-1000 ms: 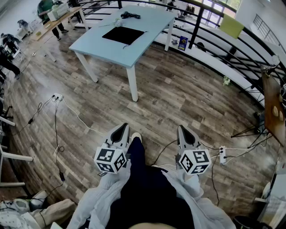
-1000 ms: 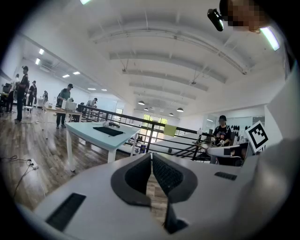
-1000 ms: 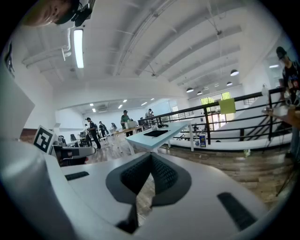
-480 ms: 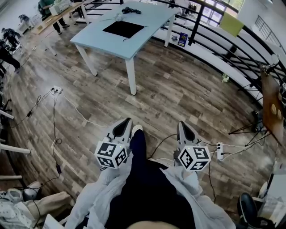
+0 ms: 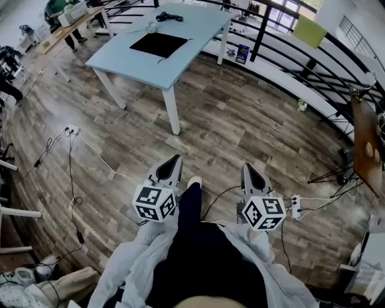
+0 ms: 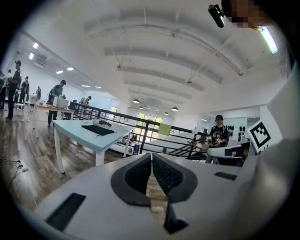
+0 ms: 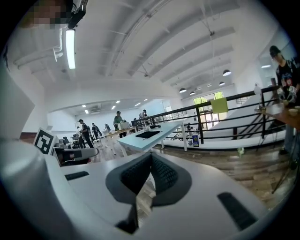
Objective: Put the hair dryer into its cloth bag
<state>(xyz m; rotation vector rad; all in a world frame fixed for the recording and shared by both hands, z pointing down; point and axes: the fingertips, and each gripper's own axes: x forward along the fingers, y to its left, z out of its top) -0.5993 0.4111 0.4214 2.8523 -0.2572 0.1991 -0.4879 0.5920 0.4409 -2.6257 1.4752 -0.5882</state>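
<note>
A black cloth bag (image 5: 159, 44) lies flat on the light blue table (image 5: 186, 54) far ahead. Beyond it, near the table's far edge, rests the black hair dryer (image 5: 166, 17) with its cord. In the left gripper view the bag (image 6: 97, 130) shows as a dark patch on the tabletop. My left gripper (image 5: 175, 159) and right gripper (image 5: 246, 168) are held low in front of me over the wooden floor, well short of the table. Both are shut with nothing between the jaws.
White cables and power strips (image 5: 73, 130) trail across the wooden floor (image 5: 240, 126). A black railing (image 5: 289, 36) curves along the right. People stand at tables (image 5: 60, 18) at the far left. A person (image 6: 217, 132) stands at the right in the left gripper view.
The view has shifted forward a little as I walk; my foot has stepped ahead between the grippers. Both grippers stay shut and empty.
</note>
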